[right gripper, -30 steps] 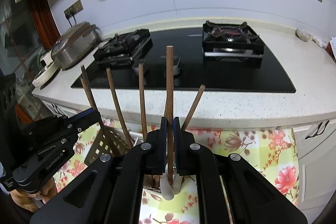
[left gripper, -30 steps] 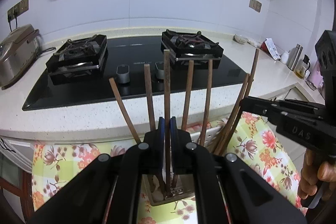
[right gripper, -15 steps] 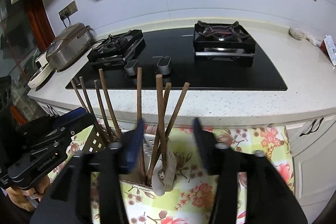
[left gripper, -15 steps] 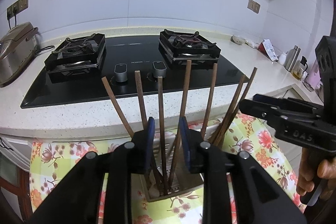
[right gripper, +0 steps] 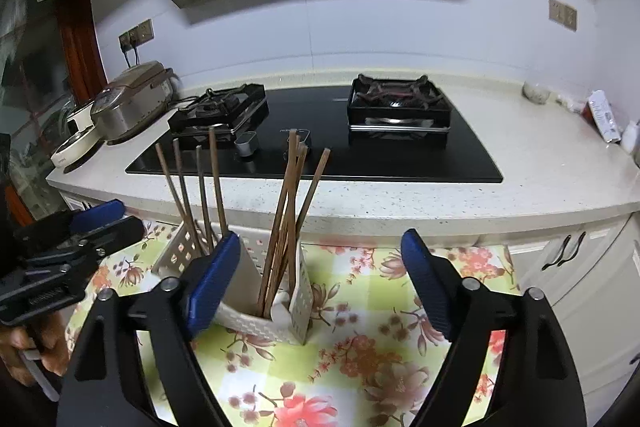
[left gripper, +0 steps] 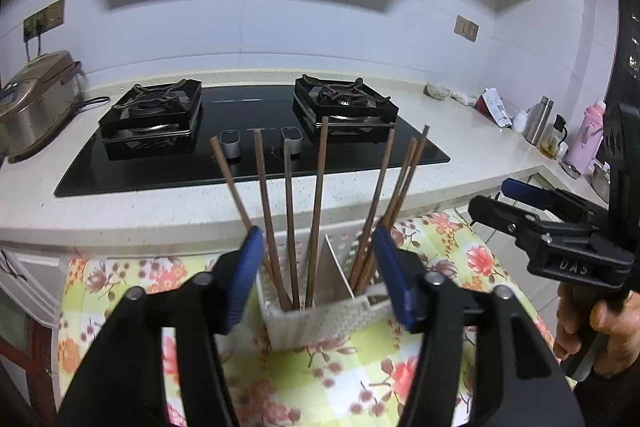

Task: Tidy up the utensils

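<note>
Holding both grippers above the white woven holder [left gripper: 320, 319], we're keeping each pair of jaws spread wide w/ nothing pinched between them. Our left gripper [left gripper: 318, 269] is hanging just in front of the holder's near rim, its blue pads [left gripper: 244, 279] flanking the holder on either side but, as far as we can tell, not touching it or the sticks. Our right gripper [right gripper: 320, 287] is showing an even wider gap, its left pad [right gripper: 212, 281] sitting in front of the holder's [right gripper: 248, 319] near corner; contact there we can't tell. The brown chopsticks [left gripper: 316, 207] are standing tips-down in the holder, split by a divider: four leaning in the left compartment, a tighter bunch [left gripper: 394, 199] in the right one. From the right wrist view we're seeing the same two groups, the nearer bunch [right gripper: 288, 215] fanned out, w/ a white utensil at its base. The holder is sitting on a floral tablecloth [right gripper: 360, 347], just in front of the speckled counter [left gripper: 160, 211] & black gas hob [left gripper: 256, 119]. A rice cooker [right gripper: 132, 101] is sitting at the counter's left end.
</note>
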Action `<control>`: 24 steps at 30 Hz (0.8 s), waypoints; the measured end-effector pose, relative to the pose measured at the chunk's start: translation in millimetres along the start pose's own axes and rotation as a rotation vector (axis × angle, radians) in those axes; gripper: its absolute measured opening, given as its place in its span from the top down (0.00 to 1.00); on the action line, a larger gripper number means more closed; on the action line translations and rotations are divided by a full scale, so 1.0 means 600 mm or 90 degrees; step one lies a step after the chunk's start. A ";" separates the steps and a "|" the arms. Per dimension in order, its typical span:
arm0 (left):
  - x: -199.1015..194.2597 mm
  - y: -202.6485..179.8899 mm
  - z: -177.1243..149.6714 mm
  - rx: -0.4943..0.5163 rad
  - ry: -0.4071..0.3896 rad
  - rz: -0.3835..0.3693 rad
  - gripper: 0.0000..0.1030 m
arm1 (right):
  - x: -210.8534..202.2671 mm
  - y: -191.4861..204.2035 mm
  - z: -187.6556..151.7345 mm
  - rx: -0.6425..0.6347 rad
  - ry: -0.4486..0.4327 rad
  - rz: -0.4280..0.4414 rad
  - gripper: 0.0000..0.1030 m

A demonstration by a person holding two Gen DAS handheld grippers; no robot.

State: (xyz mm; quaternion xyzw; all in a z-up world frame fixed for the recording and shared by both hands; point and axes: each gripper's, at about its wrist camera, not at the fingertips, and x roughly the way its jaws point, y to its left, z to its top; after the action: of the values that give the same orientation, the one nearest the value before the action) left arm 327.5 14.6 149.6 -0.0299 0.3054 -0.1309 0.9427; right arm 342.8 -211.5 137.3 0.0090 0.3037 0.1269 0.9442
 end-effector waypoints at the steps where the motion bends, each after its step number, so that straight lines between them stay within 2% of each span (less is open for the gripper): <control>1: -0.007 0.000 -0.008 -0.001 -0.003 0.001 0.40 | -0.007 0.001 -0.010 -0.001 -0.008 -0.001 0.23; 4: -0.030 -0.005 -0.042 -0.004 -0.010 0.001 0.33 | -0.028 0.004 -0.045 -0.008 -0.035 -0.009 0.18; 10: -0.057 -0.018 -0.125 0.002 -0.045 0.041 0.23 | -0.059 0.010 -0.131 -0.007 -0.099 -0.020 0.18; 13: -0.058 -0.019 -0.170 0.000 -0.075 0.053 0.18 | -0.053 0.019 -0.168 -0.015 -0.115 -0.020 0.18; 15: -0.051 -0.013 -0.196 -0.009 -0.086 0.049 0.18 | -0.044 0.029 -0.194 -0.023 -0.127 -0.019 0.18; 19: -0.037 -0.003 -0.226 -0.018 -0.108 0.055 0.12 | -0.016 0.040 -0.230 -0.027 -0.136 -0.011 0.18; 24: -0.023 0.005 -0.238 -0.023 -0.120 0.062 0.07 | -0.005 0.032 -0.238 -0.017 -0.143 -0.003 0.18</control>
State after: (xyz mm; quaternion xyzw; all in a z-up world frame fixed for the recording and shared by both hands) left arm 234.3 24.2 41.3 -0.0443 0.2191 -0.0763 0.9717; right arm 253.7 -202.2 24.8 0.0099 0.1943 0.1268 0.9727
